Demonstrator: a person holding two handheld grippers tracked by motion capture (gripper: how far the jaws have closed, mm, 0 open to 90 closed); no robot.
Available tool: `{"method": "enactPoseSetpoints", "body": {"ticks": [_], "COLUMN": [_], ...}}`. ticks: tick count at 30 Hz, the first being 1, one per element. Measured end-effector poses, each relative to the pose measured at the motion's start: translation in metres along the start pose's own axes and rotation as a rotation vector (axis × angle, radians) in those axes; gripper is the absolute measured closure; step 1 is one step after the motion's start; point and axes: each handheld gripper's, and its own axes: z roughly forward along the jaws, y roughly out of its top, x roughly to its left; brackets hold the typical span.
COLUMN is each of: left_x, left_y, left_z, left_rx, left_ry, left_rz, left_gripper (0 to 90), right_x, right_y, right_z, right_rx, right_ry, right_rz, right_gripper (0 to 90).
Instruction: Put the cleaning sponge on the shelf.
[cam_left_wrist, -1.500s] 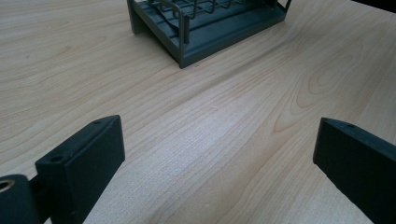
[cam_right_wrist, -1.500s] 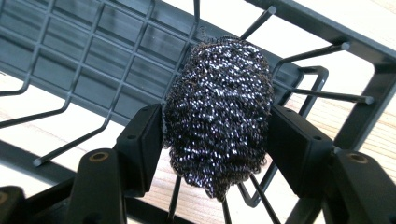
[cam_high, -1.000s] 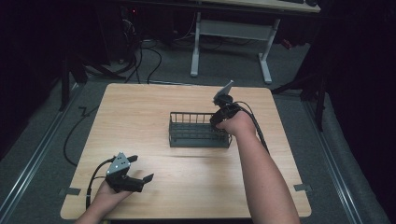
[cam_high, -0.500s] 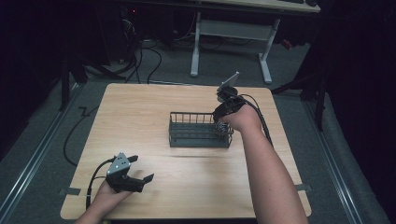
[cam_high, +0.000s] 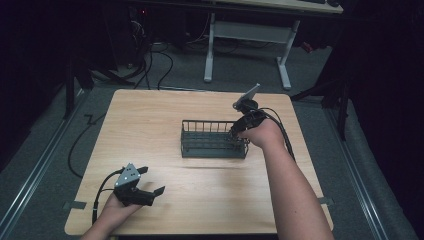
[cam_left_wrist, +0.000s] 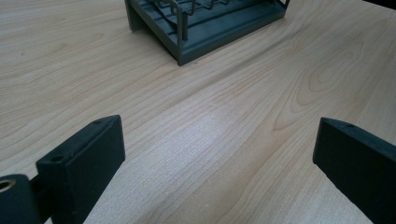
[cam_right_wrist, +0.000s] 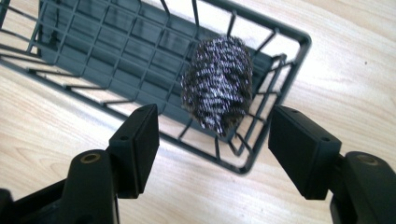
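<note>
The left gripper (cam_high: 150, 181) is resting wide open on the table (cam_high: 150, 125), well apart from the wire basket (cam_high: 212, 147); the right gripper (cam_right_wrist: 215, 140) is hovering with jaws spread above the steel scourer (cam_right_wrist: 218, 84) sitting inside the basket's end

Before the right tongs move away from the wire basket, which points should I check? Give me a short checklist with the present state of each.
1. Steel scourer lies inside the wire basket, at its end: ok.
2. Right tongs are open, jaws apart on either side of the scourer, not touching it: ok.
3. Basket stands flat on the table: ok.
4. Left tongs are open, resting near the table's front edge, apart from the basket: ok.
5. Scourer snagged on the wires: cannot tell.
</note>
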Motion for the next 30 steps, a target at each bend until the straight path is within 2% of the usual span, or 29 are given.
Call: {"method": "enactPoseSetpoints", "body": {"ticks": [9, 20, 26, 30], "left_x": [0.0, -0.001, -0.002, -0.002], "left_y": [0.0, 0.0, 0.0, 0.0], "left_z": [0.002, 0.004, 0.004, 0.004], "left_rx": [0.004, 0.013, 0.014, 0.017], "left_ry": [0.003, 0.003, 0.002, 0.006], "left_rz": [0.002, 0.007, 0.008, 0.01], "left_gripper": [2.9, 2.9, 2.9, 2.9], "right_x": [-0.006, -0.012, -0.013, -0.013], "right_y": [-0.03, -0.073, -0.099, -0.119], "right_z": [-0.009, -0.013, -0.005, 0.007], "right_rx": [-0.017, -0.078, -0.109, -0.168], "right_ry": [0.024, 0.05, 0.069, 0.079], "right_rz": [-0.007, -0.02, -0.027, -0.046], "right_gripper": [32.9, 30.2, 29.8, 29.4]}}
